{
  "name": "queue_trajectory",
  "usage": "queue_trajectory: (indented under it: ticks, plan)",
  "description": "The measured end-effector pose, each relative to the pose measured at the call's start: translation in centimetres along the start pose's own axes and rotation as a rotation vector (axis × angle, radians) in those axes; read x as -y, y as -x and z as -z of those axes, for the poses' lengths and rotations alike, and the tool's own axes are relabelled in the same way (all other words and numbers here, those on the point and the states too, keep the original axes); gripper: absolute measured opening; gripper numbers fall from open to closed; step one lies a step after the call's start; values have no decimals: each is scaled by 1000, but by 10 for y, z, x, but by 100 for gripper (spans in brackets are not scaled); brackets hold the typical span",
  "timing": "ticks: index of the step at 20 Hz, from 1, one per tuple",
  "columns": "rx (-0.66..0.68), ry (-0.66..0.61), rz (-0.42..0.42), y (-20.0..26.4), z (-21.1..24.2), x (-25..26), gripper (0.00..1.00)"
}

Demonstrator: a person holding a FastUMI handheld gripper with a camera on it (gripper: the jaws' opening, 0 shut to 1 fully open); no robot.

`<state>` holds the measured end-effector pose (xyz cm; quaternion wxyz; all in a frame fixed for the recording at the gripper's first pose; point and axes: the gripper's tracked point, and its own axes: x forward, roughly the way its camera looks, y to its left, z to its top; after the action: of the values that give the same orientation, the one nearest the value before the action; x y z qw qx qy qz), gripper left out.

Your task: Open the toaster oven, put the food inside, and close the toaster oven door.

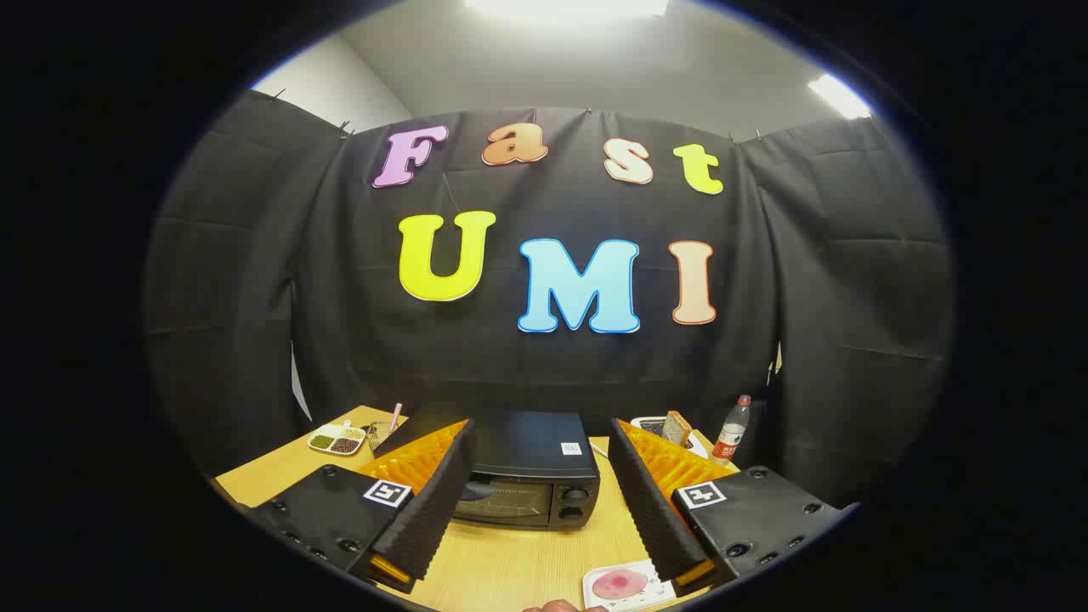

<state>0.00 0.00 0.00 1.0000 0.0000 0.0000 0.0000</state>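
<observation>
Ahead, shut toaster oven [531, 480] between the gripper's [540, 501] parted fingers.

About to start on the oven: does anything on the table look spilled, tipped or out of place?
Nothing stands out. The toaster oven sits square with its door shut, the bottle stands upright, and the open gripper holds nothing.

Lit brightly from ceiling lights [568, 7] overhead, blown out to white glare, with dark cloth soaking up much of it, soft shadow under the fingers [438, 501] on the counter [510, 565], strong fisheye bending toward the edges, and sharp focus mid-scene.
</observation>
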Motion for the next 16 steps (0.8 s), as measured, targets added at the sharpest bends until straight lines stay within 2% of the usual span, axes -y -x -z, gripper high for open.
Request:
queue_trajectory:
  ticks: [9,16]
  plan:
    - [-18,-1,3,-5,2,0,98]
    - [-31,-8,43,-19,-9,6,98]
